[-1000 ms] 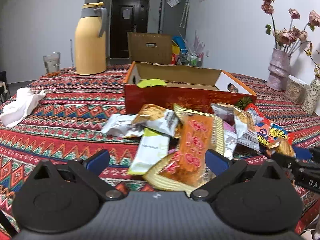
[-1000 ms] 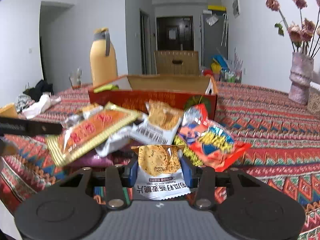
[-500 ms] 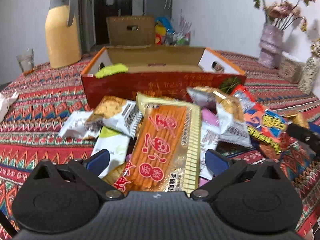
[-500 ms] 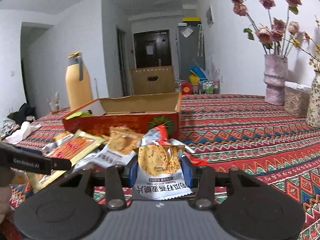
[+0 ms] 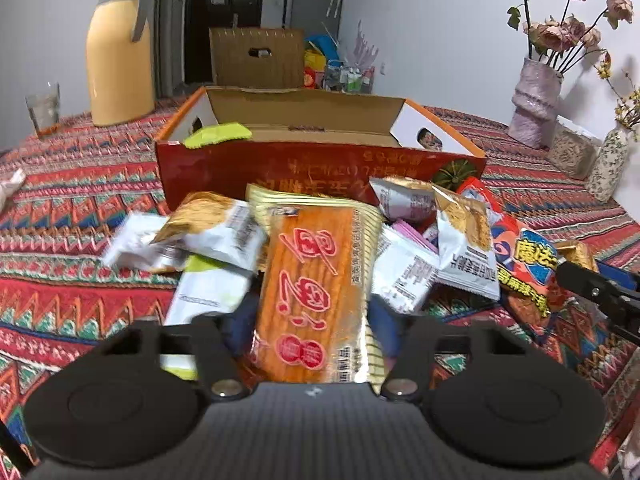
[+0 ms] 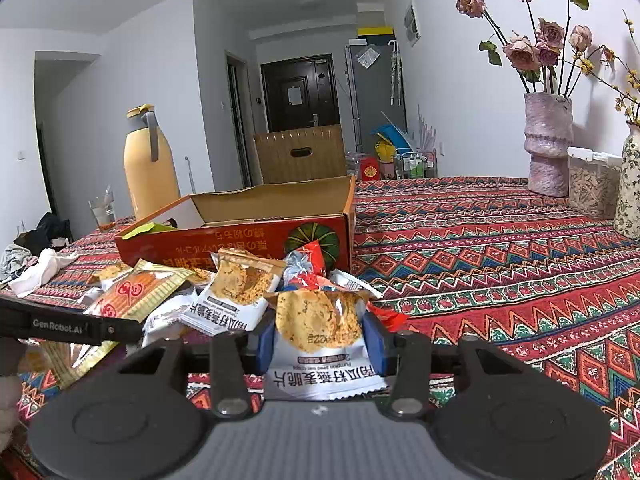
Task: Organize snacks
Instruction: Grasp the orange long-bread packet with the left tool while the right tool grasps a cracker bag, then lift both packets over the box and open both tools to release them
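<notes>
Left gripper (image 5: pixel 308 320) jaws are closing around the orange pack (image 5: pixel 316 292), while a white packet (image 6: pixel 320 340) is clamped in the right gripper (image 6: pixel 320 340), both just before the box (image 5: pixel 320 160). Only 1 green item (image 5: pixel 218 134) is seen inside the box, so most sorting is judged undone. The pile (image 5: pixel 420 240) is left lying against the box's front wall.

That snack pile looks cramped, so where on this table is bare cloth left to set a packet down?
Bare tablecloth stretches from the red box to the pink vase. Another open strip lies between the box and the yellow thermos. In front of the box, the snack pile crowds everything.
</notes>
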